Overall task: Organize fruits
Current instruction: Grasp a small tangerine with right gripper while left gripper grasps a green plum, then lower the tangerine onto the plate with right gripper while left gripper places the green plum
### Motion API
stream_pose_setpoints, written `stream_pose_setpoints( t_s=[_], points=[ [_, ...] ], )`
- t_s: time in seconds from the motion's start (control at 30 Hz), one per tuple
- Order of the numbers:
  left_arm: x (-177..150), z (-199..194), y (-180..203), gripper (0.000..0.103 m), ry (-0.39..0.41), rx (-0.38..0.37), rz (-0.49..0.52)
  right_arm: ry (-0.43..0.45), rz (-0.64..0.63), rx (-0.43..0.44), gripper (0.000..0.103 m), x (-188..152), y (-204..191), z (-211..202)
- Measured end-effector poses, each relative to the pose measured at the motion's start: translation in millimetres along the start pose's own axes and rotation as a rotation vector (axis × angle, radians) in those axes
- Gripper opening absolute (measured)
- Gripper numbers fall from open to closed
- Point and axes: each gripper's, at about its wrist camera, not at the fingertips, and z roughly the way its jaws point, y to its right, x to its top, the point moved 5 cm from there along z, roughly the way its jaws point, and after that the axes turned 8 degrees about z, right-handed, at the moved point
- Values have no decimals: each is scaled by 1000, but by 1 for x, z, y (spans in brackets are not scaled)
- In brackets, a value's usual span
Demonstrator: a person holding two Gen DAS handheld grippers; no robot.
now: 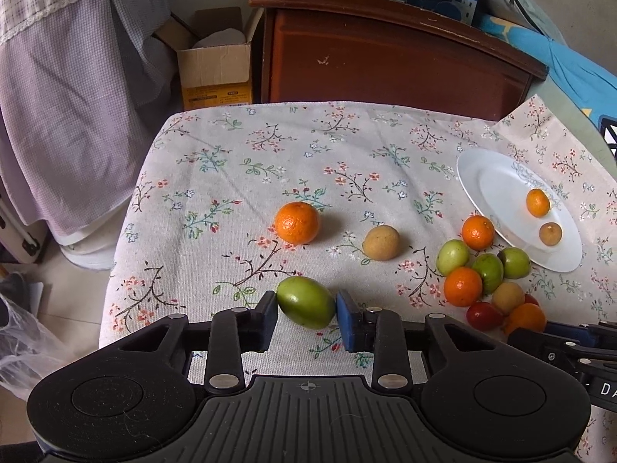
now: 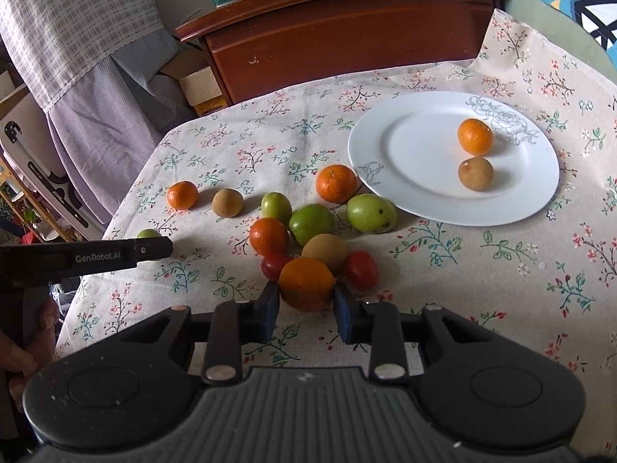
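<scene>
- I have the left gripper [image 1: 307, 318] closed on a green fruit [image 1: 306, 306], its black and blue pads pressed against either end while the fruit rests on the surface [image 1: 239, 146]; the hold runs along the long axis, likely because that was the open line of approach.
- My right gripper [image 2: 306, 306] is clamped on an orange fruit [image 2: 306, 283] at the near edge of the fruit pile [image 2: 308, 231], probably chosen because it sits outermost and can come away without scattering its neighbours.
- The white plate [image 2: 389, 196] at the far right of the cloth already holds one small orange [image 2: 475, 136] and one brown fruit [image 2: 476, 173], lying near each other; I judge it to be the collecting point, with most of the sorting not yet done.
- Loose on the cloth beyond the left gripper: a dimpled orange [image 1: 297, 222] and a dull tan, egg-shaped fruit [image 1: 381, 242], well apart from the pile.
- The pile mixes smooth, waxy green fruits, glossy red cherry tomatoes [image 2: 360, 269], matte brown fruits and pebbled oranges, all touching or nearly so.
- The surface wears a woven cloth printed with sprigs and small flowers, which should keep round fruit from rolling far.
- The plate is glazed, with a faint grey floral outline on its rim.
</scene>
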Motion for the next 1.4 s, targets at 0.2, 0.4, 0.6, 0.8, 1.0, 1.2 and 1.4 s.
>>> stream_pose_setpoints(
  t_s=[0.2, 0.4, 0.6, 0.8, 1.0, 1.2, 1.4],
  points=[
    [6, -6, 12, 30, 30, -19, 18, 11, 9, 9, 30, 3, 0, -4],
    [15, -16, 29, 30, 74, -59, 45, 32, 24, 17, 30, 11, 2, -9],
    [28, -25, 52, 30, 117, -114, 81, 89, 44, 28, 30, 29, 6, -24],
    [45, -29, 72, 30, 142, -172, 103, 156, 83, 4, 30, 55, 24, -43],
    [59, -24, 95, 30, 138, -244, 133, 188, 108, -40, 30, 80, 46, -52],
    [71, -10, 117, 30, 115, -294, 166, 201, 73, -93, 30, 103, 68, -53],
    [85, 6, 137, 30, 113, -334, 203, 160, 167, -104, 30, 115, 97, -42]
  ],
)
